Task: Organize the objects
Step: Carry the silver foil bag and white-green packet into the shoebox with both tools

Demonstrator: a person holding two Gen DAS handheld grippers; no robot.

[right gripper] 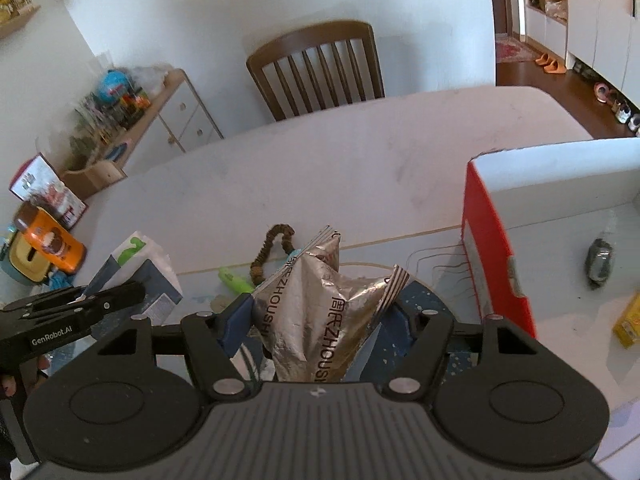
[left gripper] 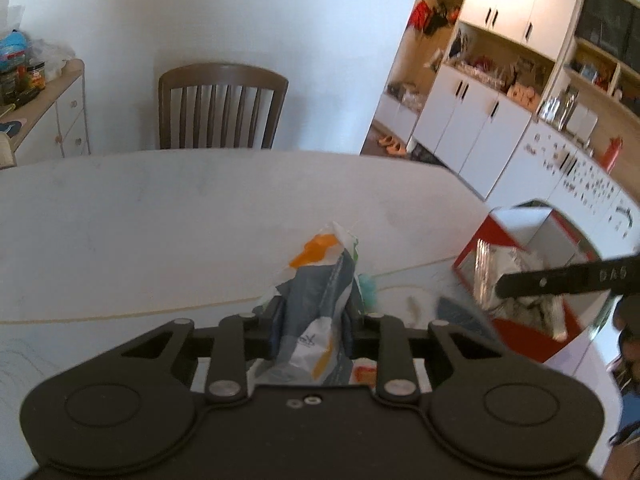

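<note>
In the left wrist view my left gripper is shut on a blue-grey, white and orange packet, held upright above the white table. My right gripper is shut on a crumpled silver foil packet. An open red box with white inner walls stands just to its right. The left wrist view shows the same red box at the right, with the silver packet and a right finger at its opening. The left gripper and its packet also appear at the right wrist view's left.
A beaded bracelet and a green item lie on the table ahead. In the box lie a dark small object and a yellow one. An orange container sits far left. A wooden chair stands behind the table.
</note>
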